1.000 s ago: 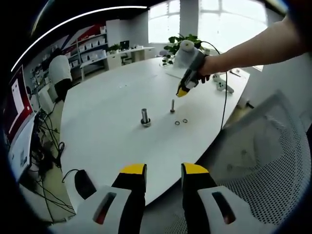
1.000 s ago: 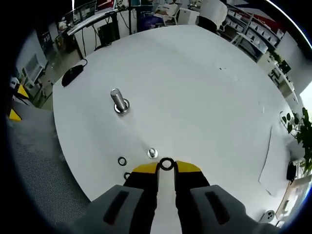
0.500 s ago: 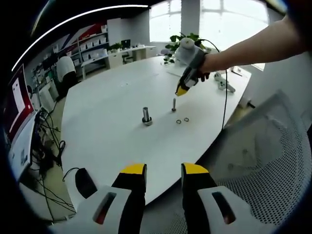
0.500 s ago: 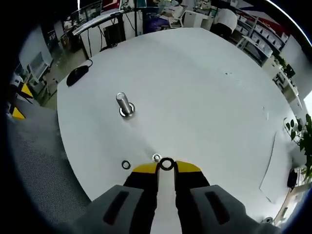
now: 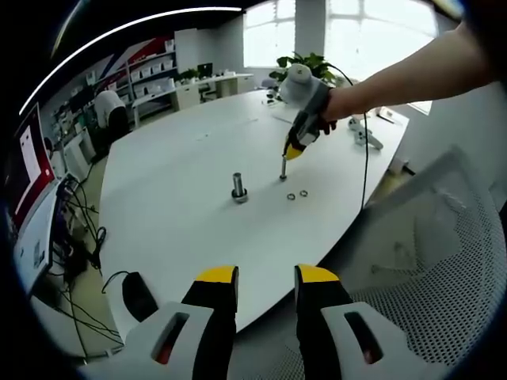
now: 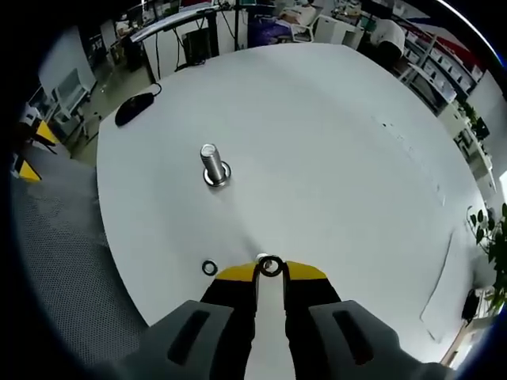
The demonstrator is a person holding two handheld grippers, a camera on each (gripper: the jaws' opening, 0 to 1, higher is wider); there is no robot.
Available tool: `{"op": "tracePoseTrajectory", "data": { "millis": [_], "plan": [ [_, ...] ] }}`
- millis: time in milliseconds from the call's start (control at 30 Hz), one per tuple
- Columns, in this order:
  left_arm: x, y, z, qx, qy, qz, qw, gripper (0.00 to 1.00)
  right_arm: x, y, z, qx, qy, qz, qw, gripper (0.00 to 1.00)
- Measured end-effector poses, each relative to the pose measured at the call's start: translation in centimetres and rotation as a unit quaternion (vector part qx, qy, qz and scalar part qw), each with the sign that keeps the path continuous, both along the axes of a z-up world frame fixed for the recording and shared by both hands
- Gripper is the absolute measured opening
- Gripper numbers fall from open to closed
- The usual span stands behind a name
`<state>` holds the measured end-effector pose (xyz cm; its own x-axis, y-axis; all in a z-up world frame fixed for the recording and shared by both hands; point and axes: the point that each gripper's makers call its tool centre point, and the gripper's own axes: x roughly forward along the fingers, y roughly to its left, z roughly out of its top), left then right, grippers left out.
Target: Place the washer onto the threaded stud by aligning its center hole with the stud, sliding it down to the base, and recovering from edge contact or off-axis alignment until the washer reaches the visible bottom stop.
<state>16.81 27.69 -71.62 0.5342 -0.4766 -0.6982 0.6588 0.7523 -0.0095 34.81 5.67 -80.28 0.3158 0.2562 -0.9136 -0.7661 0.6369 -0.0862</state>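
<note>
In the right gripper view the right gripper (image 6: 271, 271), with yellow-tipped black jaws, is closed on a small dark metal ring washer (image 6: 270, 266), pinched at the jaw tips and lying roughly flat. Just behind the washer, at about 11 o'clock from it, the pale top of the slim threaded stud (image 6: 261, 257) peeks out, nearly hidden by the washer and jaw tips; whether the two touch cannot be told. A second dark ring washer (image 6: 209, 267) lies loose on the round white table (image 6: 333, 150) at 9 o'clock from the held one. A thick silver bolt standing upright on a washer base (image 6: 213, 165) stands well apart at 11 o'clock.

In the left gripper view the left gripper (image 5: 265, 279) hangs off the table's near edge, its yellow-tipped jaws apart and holding nothing. At 12 o'clock across the table, the right gripper (image 5: 293, 150) held by a person's hand (image 5: 337, 107) meets the top of the slim stud (image 5: 283, 169), with two loose washers (image 5: 297, 195) on the table beside it and the thick bolt (image 5: 238, 187) at 9 o'clock from it
</note>
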Motion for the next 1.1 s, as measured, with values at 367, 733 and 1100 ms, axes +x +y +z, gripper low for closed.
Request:
{"op": "tracePoseTrajectory", "data": {
  "millis": [367,733,1100],
  "plan": [
    [0.0,0.0,-0.2,0.003,0.003,-0.002,1.0,0.26,-0.1,0.3,-0.7,-0.004,0.009,0.008,0.9999,0.14],
    [0.0,0.0,-0.2,0.003,0.004,-0.001,1.0,0.26,0.0,0.3,-2.6,-0.006,0.029,-0.005,0.9996,0.14],
    [0.0,0.1,-0.3,0.006,0.005,0.001,1.0,0.26,0.0,0.1,-5.0,-0.017,0.047,-0.014,0.9986,0.15]
  ]
}}
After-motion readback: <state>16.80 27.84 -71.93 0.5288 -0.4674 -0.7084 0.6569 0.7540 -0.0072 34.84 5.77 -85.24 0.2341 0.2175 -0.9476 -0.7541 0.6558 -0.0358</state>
